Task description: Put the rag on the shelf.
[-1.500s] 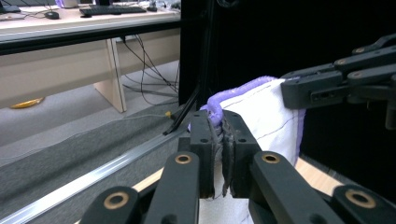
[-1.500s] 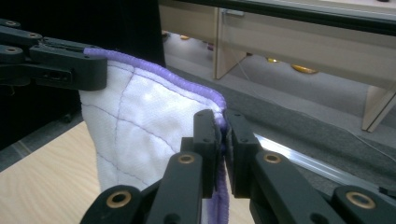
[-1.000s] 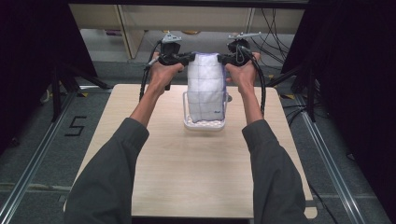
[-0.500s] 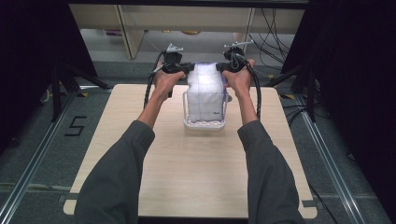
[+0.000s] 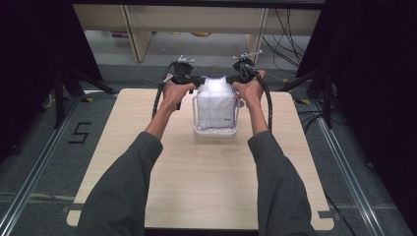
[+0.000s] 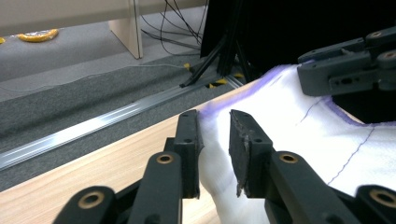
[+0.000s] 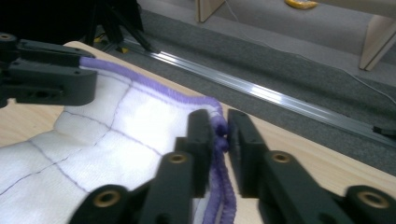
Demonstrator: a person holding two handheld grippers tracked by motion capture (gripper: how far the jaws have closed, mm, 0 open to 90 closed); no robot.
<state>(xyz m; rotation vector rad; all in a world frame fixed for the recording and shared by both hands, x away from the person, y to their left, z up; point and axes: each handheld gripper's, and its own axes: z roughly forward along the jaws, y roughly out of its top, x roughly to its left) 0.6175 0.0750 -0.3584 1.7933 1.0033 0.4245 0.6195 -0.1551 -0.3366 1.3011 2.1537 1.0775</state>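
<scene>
Folded white cloth with purple stitched edging [image 5: 215, 101] lowered into the clear plastic basket [image 5: 214, 129] on the pale wooden table [image 5: 196, 182], top edge level with both grippers. Mostly done by the look of it; release and withdrawal left. Left gripper [image 6: 214, 140] jaws just been opening, cloth between them but pads apart from it. Right gripper [image 7: 219, 135] likewise just been opening, purple hem in the gap, barely pinched if at all. Compared with a second earlier: cloth sunk from hanging tall above the basket, hands lower.
</scene>
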